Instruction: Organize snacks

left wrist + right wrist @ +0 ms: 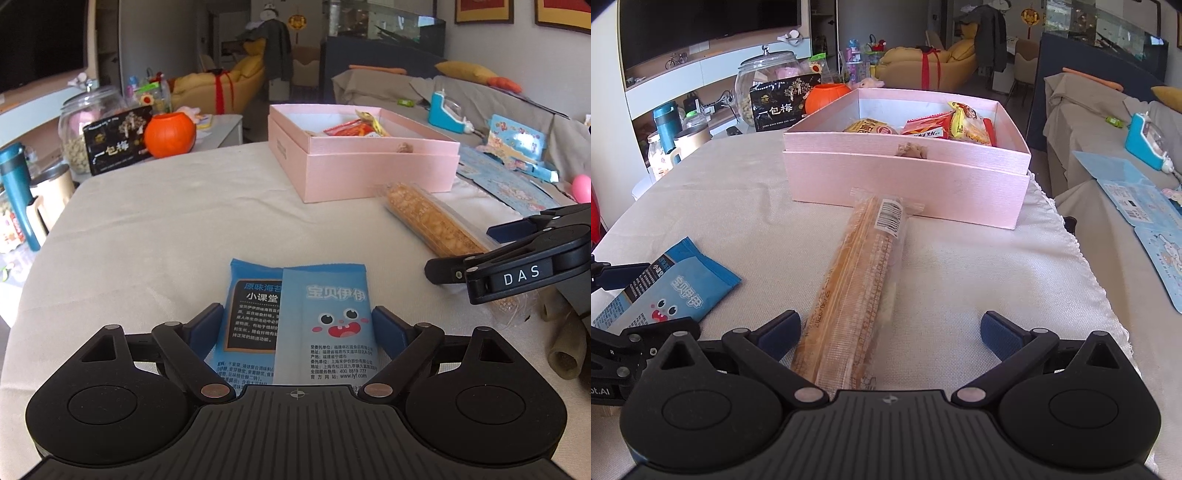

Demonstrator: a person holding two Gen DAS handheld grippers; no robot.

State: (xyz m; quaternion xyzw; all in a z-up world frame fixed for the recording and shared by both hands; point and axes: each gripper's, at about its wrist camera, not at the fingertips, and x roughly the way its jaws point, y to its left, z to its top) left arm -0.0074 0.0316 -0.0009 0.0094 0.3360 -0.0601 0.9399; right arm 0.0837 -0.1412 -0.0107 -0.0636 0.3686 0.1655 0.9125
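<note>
A blue snack packet [299,317] lies on the cloth between the fingers of my left gripper [297,325]; the blue pads touch both its edges. It also shows in the right wrist view [670,291]. A long clear-wrapped biscuit pack [857,291] lies between the wide-open fingers of my right gripper [890,330], nearer the left pad, not gripped. It also shows in the left wrist view [432,221], with my right gripper [480,251] over its near end. A pink box [908,184] holding several snacks stands beyond.
A black plum box [783,101], an orange pumpkin pot [823,96] and a glass jar [764,81] stand at the far left edge. A teal bottle [16,192] and mug stand left. Blue booklets [1137,206] lie on the sofa to the right.
</note>
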